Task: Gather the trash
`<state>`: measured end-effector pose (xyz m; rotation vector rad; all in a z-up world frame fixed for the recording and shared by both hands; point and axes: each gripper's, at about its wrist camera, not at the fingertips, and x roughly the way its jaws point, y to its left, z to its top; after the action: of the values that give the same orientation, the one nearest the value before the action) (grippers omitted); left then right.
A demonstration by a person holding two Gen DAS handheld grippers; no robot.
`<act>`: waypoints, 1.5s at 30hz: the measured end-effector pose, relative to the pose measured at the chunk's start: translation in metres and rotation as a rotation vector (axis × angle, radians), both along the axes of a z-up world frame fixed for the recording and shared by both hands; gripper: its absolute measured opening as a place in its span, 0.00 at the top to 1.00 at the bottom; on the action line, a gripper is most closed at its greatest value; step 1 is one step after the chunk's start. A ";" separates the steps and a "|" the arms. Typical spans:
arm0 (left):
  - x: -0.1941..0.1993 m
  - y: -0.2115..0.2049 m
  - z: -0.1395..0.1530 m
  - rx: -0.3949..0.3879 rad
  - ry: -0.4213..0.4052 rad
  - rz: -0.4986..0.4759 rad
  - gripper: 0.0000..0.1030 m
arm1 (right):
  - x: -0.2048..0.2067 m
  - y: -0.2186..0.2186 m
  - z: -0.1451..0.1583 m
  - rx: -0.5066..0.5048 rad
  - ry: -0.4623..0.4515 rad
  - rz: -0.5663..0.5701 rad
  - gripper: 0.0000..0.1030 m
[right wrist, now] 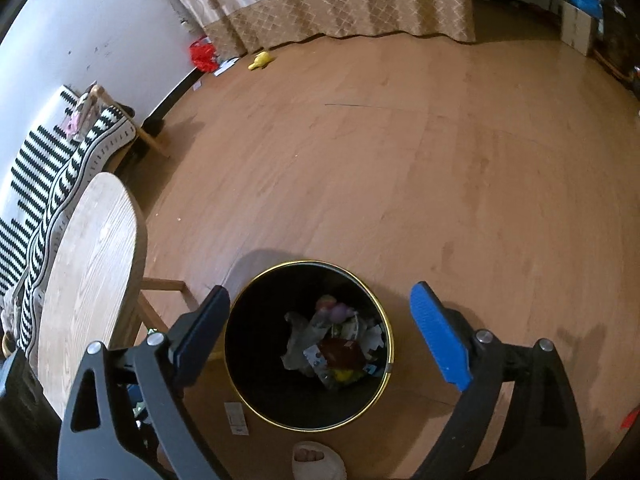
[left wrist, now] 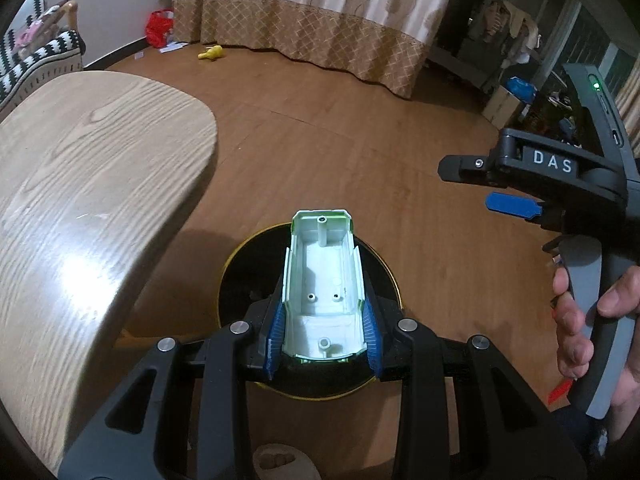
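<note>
Both blue pads [left wrist: 276, 332] of my left gripper [left wrist: 323, 334] press on the long sides of a white and green plastic shell [left wrist: 320, 284], so I hold it firmly near its close end. Its long axis runs straight away from me along the fingers, the hollow side faces up, and I can see screw posts inside it. It hangs right over the mouth of a black bin [left wrist: 390, 276] with a gold rim, which stands on the wooden floor [left wrist: 320, 140].

On my right gripper [right wrist: 320, 336] the fingers stand wide apart with nothing between them, and the bin [right wrist: 240, 360] sits in the gap below. This view looks straight down into the bin: at the bottom lie crumpled paper scraps [right wrist: 298, 338], a dark red wrapper [right wrist: 340, 352] and something pinkish [right wrist: 334, 308]. The left view shows none of that, since the shell covers the opening. A toe in a pale slipper [right wrist: 316, 462] shows just on the near side of the bin, and a small white slip [right wrist: 236, 418] lies on the floor beside it.

From the left view alone I see the right gripper from the side, with a hand [left wrist: 588, 320] around its grey handle.

A pale wooden table [left wrist: 80, 200] stands to the left of the bin. Beyond it is a seat with a black and white striped cover [right wrist: 52, 176]. Farthest off, a yellow toy [left wrist: 212, 54] and a red bag [left wrist: 159, 26] lie at the foot of the beige curtain [left wrist: 320, 12].
</note>
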<state>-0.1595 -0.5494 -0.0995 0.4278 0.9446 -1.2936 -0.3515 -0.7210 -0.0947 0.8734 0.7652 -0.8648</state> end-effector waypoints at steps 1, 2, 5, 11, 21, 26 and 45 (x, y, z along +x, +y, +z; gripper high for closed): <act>0.000 -0.002 -0.001 -0.002 -0.002 0.001 0.68 | 0.000 -0.001 -0.001 0.003 -0.001 0.001 0.13; 0.000 -0.003 -0.002 -0.003 -0.003 0.002 0.67 | 0.000 -0.002 -0.001 0.005 0.000 0.003 0.13; 0.000 -0.007 -0.005 -0.010 0.014 0.004 0.51 | 0.000 -0.003 0.000 0.003 -0.002 0.002 0.13; -0.006 -0.009 0.000 -0.027 -0.005 0.005 0.22 | -0.004 -0.002 0.001 -0.003 -0.007 -0.014 0.13; 0.018 0.038 0.045 -0.057 -0.109 0.093 0.06 | 0.021 0.019 0.012 -0.031 -0.003 0.046 0.11; 0.059 0.104 0.072 -0.042 -0.181 0.245 0.06 | 0.071 0.059 0.034 -0.097 -0.007 0.200 0.09; 0.185 0.497 0.114 0.038 -0.248 1.116 0.06 | 0.304 0.389 0.093 -0.325 -0.097 0.991 0.09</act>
<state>0.0254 -0.0523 0.0145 0.0368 0.7910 -0.1994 -0.0471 -0.3322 -0.0016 0.1697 0.8162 -0.0488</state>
